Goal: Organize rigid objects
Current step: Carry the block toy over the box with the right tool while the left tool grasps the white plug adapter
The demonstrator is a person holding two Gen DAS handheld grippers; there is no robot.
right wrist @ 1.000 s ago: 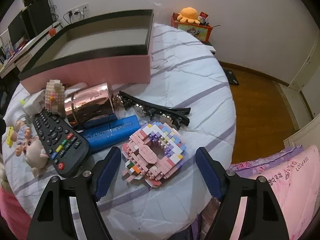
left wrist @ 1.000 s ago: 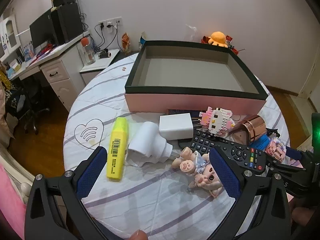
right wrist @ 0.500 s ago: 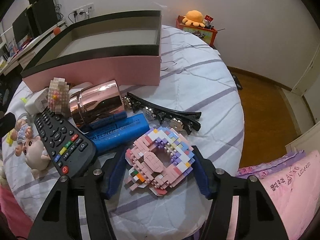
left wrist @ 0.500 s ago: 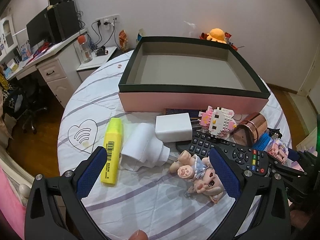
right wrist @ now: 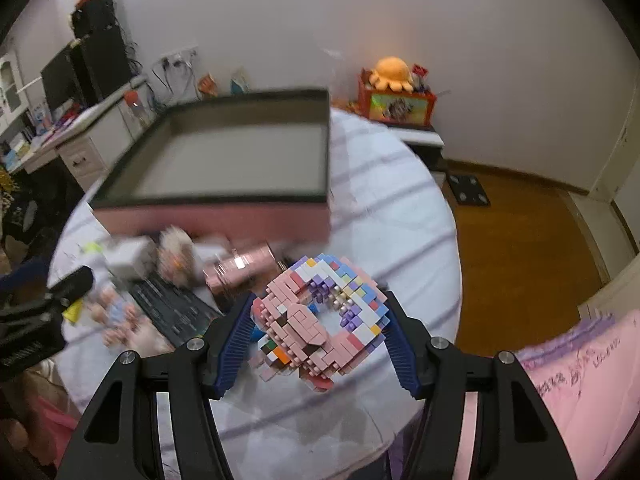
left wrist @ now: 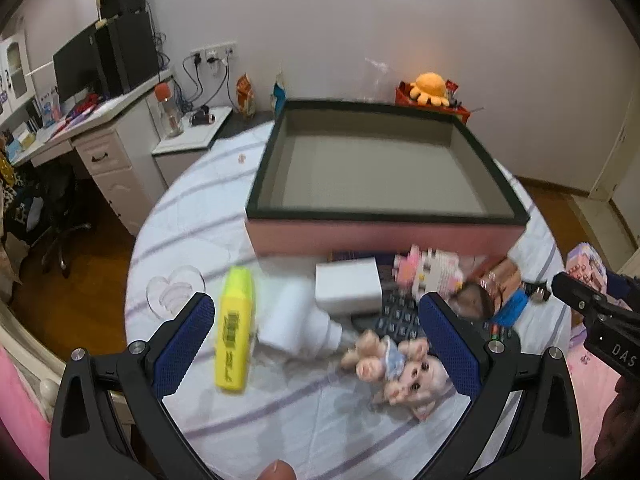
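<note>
The pink block donut [right wrist: 320,316], made of little pink, white, purple and blue bricks, is pinched between the two blue pads of the right gripper [right wrist: 320,332], up off the striped round table [right wrist: 400,208]. The left gripper [left wrist: 320,332] has its jaws spread wide and holds nothing, above one yellow highlighter [left wrist: 234,328], one white bottle [left wrist: 292,320] and one pig doll [left wrist: 400,364]. Behind them sits one big pink box [left wrist: 380,236] with a dark rim.

brick donut [right wrist: 320,320]: pink-pastel, tilted, clamped, off cloth | pink box [right wrist: 224,220]: open, behind
</note>
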